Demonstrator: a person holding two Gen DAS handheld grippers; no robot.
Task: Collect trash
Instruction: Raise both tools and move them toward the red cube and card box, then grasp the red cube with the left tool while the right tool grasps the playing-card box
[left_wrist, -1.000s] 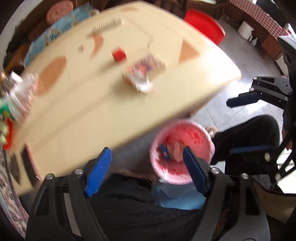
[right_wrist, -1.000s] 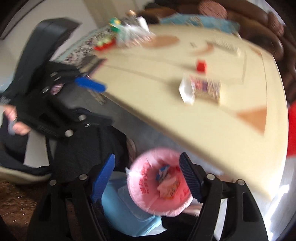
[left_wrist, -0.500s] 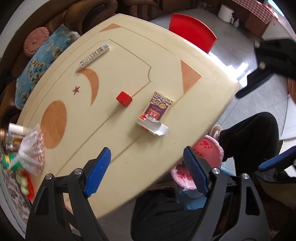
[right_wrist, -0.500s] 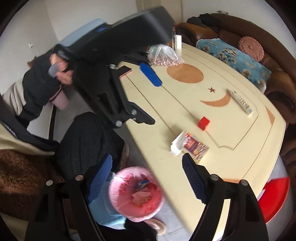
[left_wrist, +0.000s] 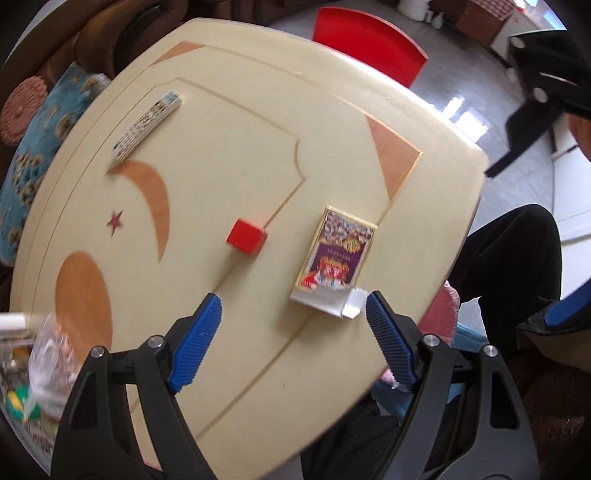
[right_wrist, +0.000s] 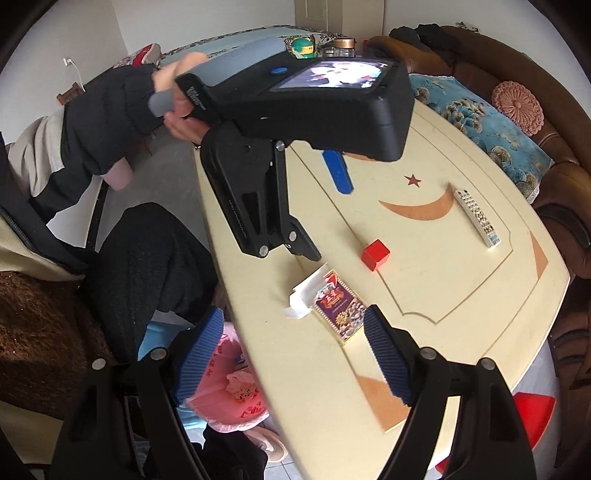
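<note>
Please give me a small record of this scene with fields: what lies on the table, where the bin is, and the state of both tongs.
table: cream top with inlaid moon and star
trash: torn box, near the table edge
other things: red cube; remote
bin: pink bag on the floor beside the table, wrappers inside
left tongs: open, empty, above the table
right tongs: open, empty

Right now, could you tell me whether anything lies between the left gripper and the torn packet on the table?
Nothing visible does. The left gripper is open above the table, and the torn packet lies just ahead of its fingertips with only bare tabletop between. The red block sits off to one side, apart from the packet.
</note>
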